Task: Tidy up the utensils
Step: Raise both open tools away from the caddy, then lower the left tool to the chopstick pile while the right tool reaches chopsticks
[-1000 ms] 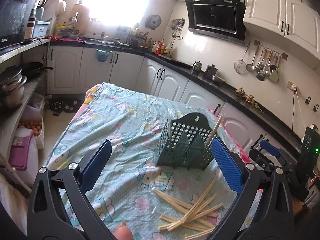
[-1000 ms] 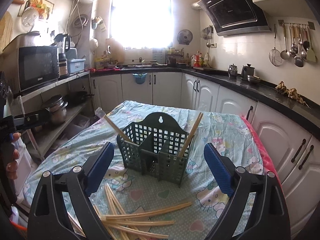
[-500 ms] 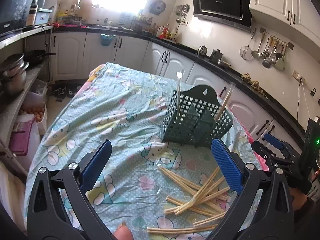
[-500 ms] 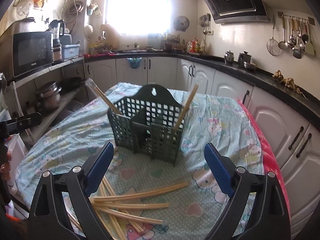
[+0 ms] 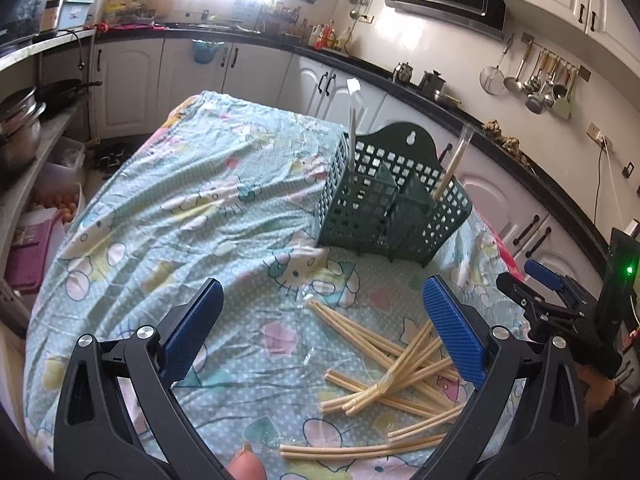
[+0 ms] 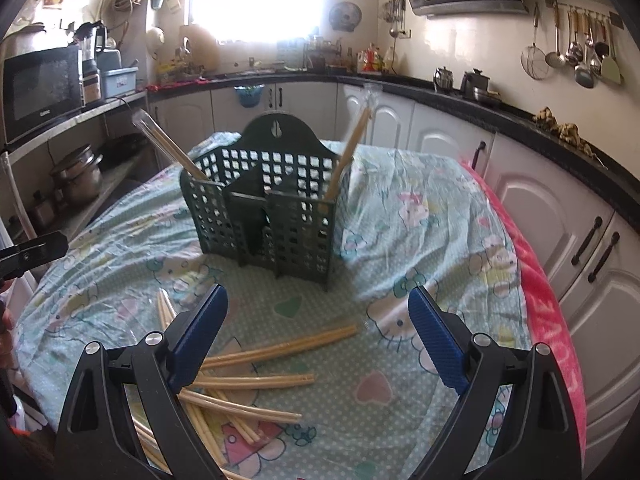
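A dark green slotted utensil basket (image 5: 390,200) (image 6: 268,204) stands on the cloth-covered table (image 5: 192,216). Two wrapped chopstick pairs lean in it, one in the left compartment (image 6: 172,148) and one in the right compartment (image 6: 352,148). Several loose wooden chopsticks (image 5: 384,376) (image 6: 260,364) lie scattered on the cloth in front of the basket. My left gripper (image 5: 320,328) hovers open above the pile's left side, holding nothing. My right gripper (image 6: 316,340) is open over the chopsticks, also with nothing in it; it shows at the right edge of the left wrist view (image 5: 540,292).
The table's right edge carries a pink cloth border (image 6: 548,312) close to white cabinets (image 6: 560,216). Shelves with pots (image 6: 76,176) and a microwave (image 6: 40,88) stand to the left. Part of a finger (image 5: 244,462) shows at the bottom of the left wrist view.
Both grippers have tilted down and moved closer to the table, so the basket and loose chopsticks appear larger and nearer. Both stay open.
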Motion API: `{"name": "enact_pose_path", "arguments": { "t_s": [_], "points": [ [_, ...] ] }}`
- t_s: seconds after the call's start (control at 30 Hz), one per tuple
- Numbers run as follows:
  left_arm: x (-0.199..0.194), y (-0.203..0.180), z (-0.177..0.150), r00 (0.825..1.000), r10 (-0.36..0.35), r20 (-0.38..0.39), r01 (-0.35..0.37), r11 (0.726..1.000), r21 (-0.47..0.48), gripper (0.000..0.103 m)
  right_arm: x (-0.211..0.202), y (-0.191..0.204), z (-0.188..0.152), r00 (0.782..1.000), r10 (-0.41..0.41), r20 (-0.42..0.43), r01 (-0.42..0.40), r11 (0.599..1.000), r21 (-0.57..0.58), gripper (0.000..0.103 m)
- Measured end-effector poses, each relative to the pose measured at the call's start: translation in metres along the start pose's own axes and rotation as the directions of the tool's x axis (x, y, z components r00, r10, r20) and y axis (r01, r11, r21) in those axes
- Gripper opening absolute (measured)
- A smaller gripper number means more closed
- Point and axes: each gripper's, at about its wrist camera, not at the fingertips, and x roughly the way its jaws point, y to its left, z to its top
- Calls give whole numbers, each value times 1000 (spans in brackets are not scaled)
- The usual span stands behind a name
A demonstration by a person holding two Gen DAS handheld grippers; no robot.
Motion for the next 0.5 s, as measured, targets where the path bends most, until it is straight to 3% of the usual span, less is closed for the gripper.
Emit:
{"name": "enact_pose_path", "arguments": {
  "t_s": [0.27,0.5],
  "points": [
    [20,-7,-14,998,-18,-65,20,1000,16,92,16,-9,-9,999,-18,-47,19,1000,10,89],
    [50,-7,-28,984,-63,-165,59,998,-26,92,30,-20,-16,995,-19,-94,23,999,39,89]
  ]
}}
